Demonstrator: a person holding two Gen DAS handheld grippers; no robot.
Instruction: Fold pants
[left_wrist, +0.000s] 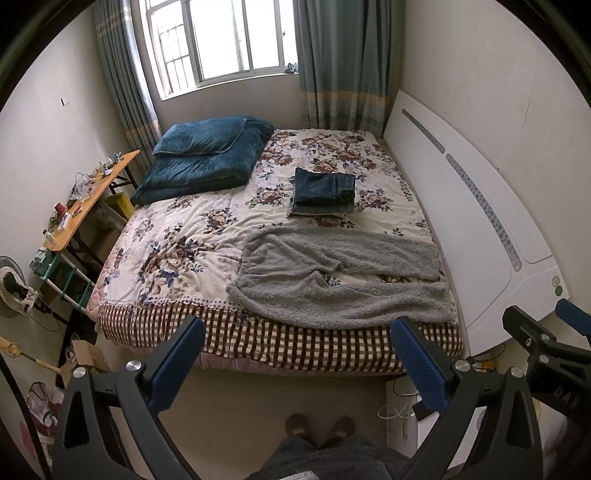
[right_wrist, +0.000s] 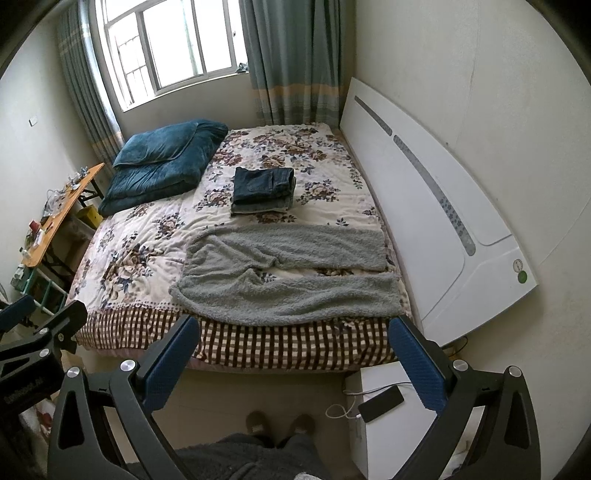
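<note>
We are finding the grey pants (left_wrist: 343, 280) lying spread flat on the bed (left_wrist: 184, 236), along the edge nearest the person, with the two legs stretching toward the white headboard (left_wrist: 461, 221) and a strip of floral cover showing between them. Beyond the pants, toward the window (left_wrist: 221, 40), folded jeans (left_wrist: 323, 192) are sitting in a neat stack on the bed. A dark blue quilt (left_wrist: 203, 162) with a pillow on top is resting at the bed's far corner, away from the headboard. A bench (left_wrist: 88, 195) carrying small clutter is standing just beside the bed on that side.

We are seeing the left hand-held gripper (left_wrist: 297, 363) hovering short of the bed, released, its jaws standing wide apart and gripping nothing. The right hand-held gripper (right_wrist: 293, 360) is hovering likewise, released and empty. A phone (right_wrist: 380, 404) is lying on a white cabinet (right_wrist: 388, 435) near the bed's foot. The person's slippers (right_wrist: 280, 422) are showing on the floor.
</note>
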